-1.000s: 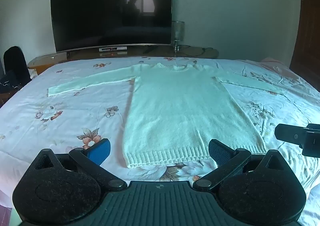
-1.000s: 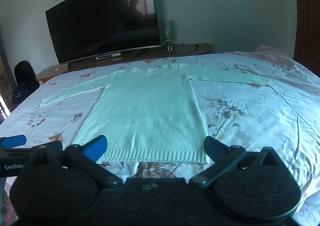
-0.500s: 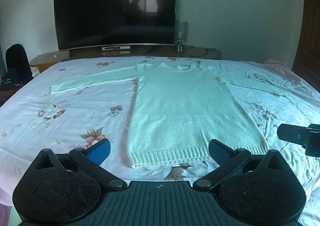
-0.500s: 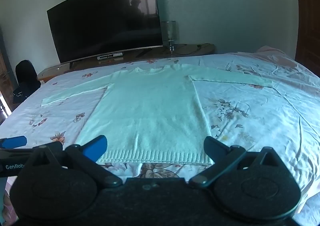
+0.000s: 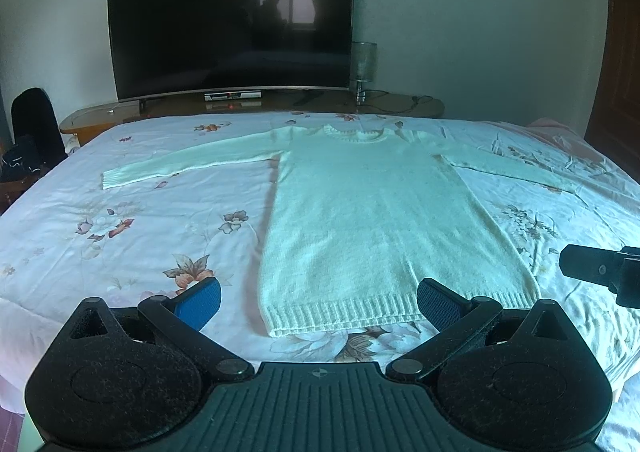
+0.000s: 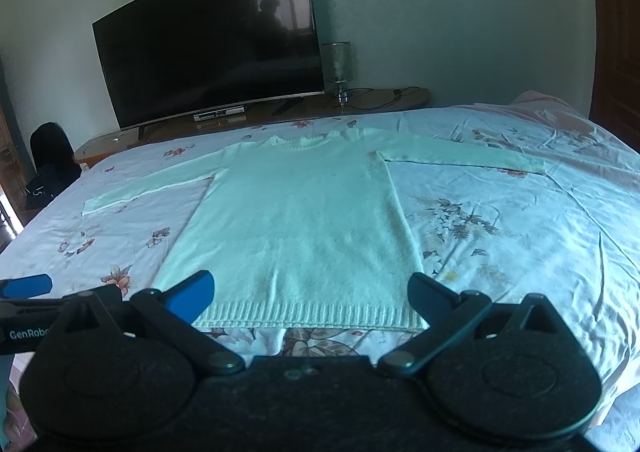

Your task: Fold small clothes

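A pale knit sweater lies flat on the bed, both sleeves spread out, hem nearest me; it also shows in the right wrist view. My left gripper is open and empty, held above the bed's near edge just in front of the hem. My right gripper is open and empty, also just short of the hem. The right gripper's tip shows at the right edge of the left wrist view. The left gripper's blue fingertip shows at the left edge of the right wrist view.
The bed has a white floral sheet. Behind it stands a low wooden stand with a large dark TV and a small lamp. A dark bag sits at the far left.
Both grippers have drifted slightly left and back; the sweater sits a little further right and away in the left wrist view. Both stay open.
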{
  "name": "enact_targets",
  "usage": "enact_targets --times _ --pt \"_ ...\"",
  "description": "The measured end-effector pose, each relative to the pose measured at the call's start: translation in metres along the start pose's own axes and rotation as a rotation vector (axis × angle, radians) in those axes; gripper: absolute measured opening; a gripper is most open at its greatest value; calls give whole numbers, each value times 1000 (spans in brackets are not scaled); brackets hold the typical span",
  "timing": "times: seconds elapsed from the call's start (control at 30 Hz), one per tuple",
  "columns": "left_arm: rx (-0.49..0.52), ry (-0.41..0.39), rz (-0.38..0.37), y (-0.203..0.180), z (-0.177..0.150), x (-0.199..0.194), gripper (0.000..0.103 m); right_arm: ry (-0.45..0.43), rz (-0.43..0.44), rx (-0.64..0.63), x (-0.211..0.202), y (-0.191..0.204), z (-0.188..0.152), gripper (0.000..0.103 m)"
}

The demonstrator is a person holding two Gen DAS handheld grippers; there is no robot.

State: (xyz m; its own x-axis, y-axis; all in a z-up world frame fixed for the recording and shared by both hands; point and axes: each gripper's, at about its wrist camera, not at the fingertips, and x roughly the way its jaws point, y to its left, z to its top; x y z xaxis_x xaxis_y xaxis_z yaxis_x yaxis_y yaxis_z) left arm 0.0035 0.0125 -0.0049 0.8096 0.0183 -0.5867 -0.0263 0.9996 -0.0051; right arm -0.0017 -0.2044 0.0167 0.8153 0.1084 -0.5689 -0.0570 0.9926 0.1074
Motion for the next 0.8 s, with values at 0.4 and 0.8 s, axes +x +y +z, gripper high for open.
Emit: enact_targets --times 0.4,0.8 --pt "-1 -3 0 4 0 -1 103 -2 0 -2 -1 1 1 103" --pt "-2 -2 -3 6 -1 -1 103 -3 3 -7 -1 4 2 103"
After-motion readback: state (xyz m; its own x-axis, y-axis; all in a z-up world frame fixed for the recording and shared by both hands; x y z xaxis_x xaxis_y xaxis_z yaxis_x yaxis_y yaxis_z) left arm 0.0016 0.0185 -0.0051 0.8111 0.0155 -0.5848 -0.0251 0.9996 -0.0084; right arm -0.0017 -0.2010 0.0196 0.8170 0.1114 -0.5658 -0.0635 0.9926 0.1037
